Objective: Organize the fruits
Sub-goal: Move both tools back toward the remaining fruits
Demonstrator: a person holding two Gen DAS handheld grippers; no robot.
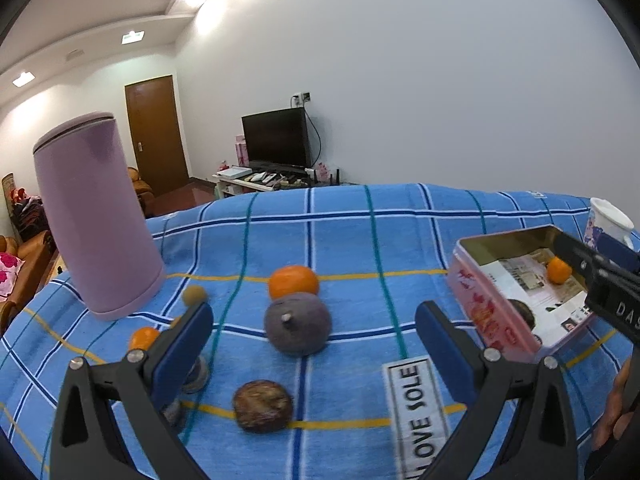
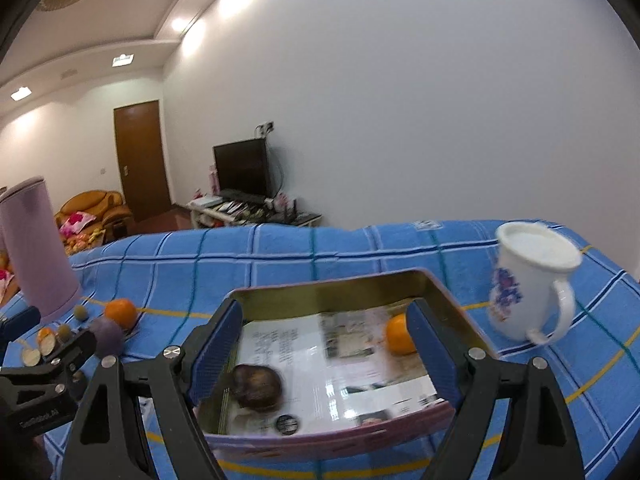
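My left gripper (image 1: 314, 344) is open over the blue checked cloth, with a purple-grey round fruit (image 1: 297, 325) between its fingers and an orange (image 1: 293, 281) just behind. A dark brown wrinkled fruit (image 1: 262, 405) lies nearer. Smaller fruits (image 1: 144, 338) lie by the left finger. The pink tin box (image 1: 494, 312) stands at the right. My right gripper (image 2: 324, 348) is open above the tin (image 2: 332, 440), which holds a dark brown fruit (image 2: 257, 386) and an orange (image 2: 398, 335) on printed paper.
A tall lilac canister (image 1: 96, 224) stands at the back left of the table. A white flowered mug (image 2: 528, 280) stands right of the tin. A label reading "LOVE SOLE" (image 1: 418, 408) lies on the cloth. The cloth's far edge drops off toward the room.
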